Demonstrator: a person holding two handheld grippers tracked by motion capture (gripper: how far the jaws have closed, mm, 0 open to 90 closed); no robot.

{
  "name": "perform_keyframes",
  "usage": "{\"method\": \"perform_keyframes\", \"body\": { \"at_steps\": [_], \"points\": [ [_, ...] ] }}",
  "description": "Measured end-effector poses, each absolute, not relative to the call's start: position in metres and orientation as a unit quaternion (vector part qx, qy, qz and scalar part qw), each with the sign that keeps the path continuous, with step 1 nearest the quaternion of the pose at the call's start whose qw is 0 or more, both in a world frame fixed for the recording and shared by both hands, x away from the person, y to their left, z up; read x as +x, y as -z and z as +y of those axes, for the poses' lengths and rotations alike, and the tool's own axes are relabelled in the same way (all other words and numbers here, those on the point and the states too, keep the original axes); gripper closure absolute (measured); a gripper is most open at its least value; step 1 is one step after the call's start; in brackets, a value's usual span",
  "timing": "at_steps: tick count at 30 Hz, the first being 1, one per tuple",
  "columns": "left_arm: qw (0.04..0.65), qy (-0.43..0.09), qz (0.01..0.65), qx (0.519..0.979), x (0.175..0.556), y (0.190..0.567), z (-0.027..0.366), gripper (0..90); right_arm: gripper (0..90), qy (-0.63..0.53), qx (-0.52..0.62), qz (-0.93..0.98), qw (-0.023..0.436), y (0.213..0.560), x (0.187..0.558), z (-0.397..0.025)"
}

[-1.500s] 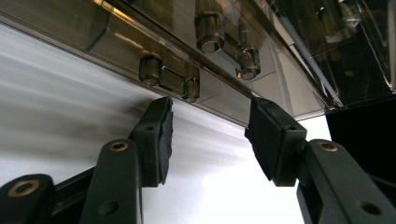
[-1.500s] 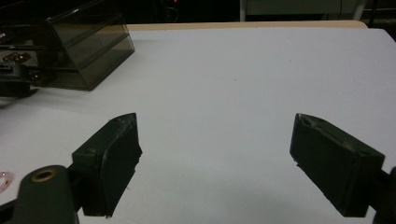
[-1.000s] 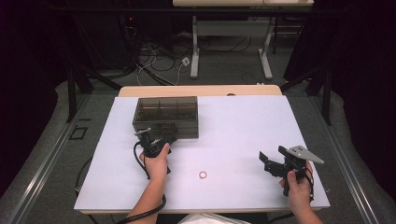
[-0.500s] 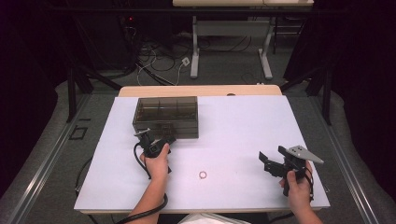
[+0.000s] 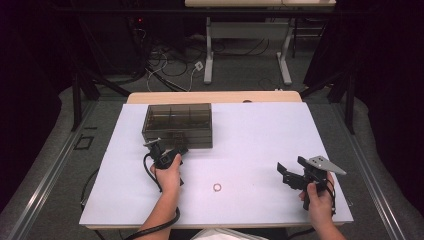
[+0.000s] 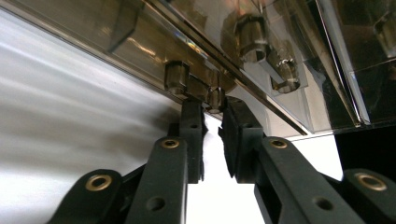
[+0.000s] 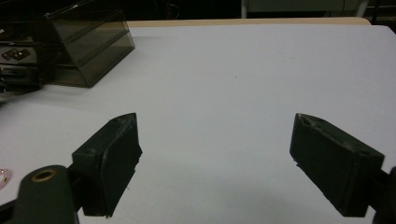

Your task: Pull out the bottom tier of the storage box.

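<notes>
Two tongs at work: my left tongs (image 6: 212,133) are nearly closed at the latch (image 6: 215,99) on the front edge of the smoky compartment box (image 5: 177,125) at the desk's (image 5: 260,135) far left; unlatching seems in hand. Next, pinch and lift. My right tongs (image 7: 215,163) hover spread, empty.

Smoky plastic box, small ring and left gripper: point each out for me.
Smoky plastic box (image 5: 178,118): high view, on its lid.
Small ring (image 5: 217,187): high view, on its band.
Left gripper (image 6: 212,127): left gripper view, between its fingertips at the box's front edge.
</notes>
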State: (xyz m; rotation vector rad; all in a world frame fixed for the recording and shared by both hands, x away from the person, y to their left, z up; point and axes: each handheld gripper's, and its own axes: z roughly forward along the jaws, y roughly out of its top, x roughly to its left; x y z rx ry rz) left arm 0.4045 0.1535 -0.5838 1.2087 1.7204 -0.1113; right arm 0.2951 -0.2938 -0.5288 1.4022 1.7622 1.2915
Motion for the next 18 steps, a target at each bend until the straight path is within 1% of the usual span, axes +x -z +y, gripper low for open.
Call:
{"method": "perform_keyframes", "body": {
  "at_steps": [18],
  "points": [
    [0.499, 0.044, 0.711, 0.493, 0.4039, 0.5854, 0.1522, 82.0, 15.5, -0.479, 0.518, 0.656, 0.268, 0.5291, 0.2955, -0.2936]
  ]
}}
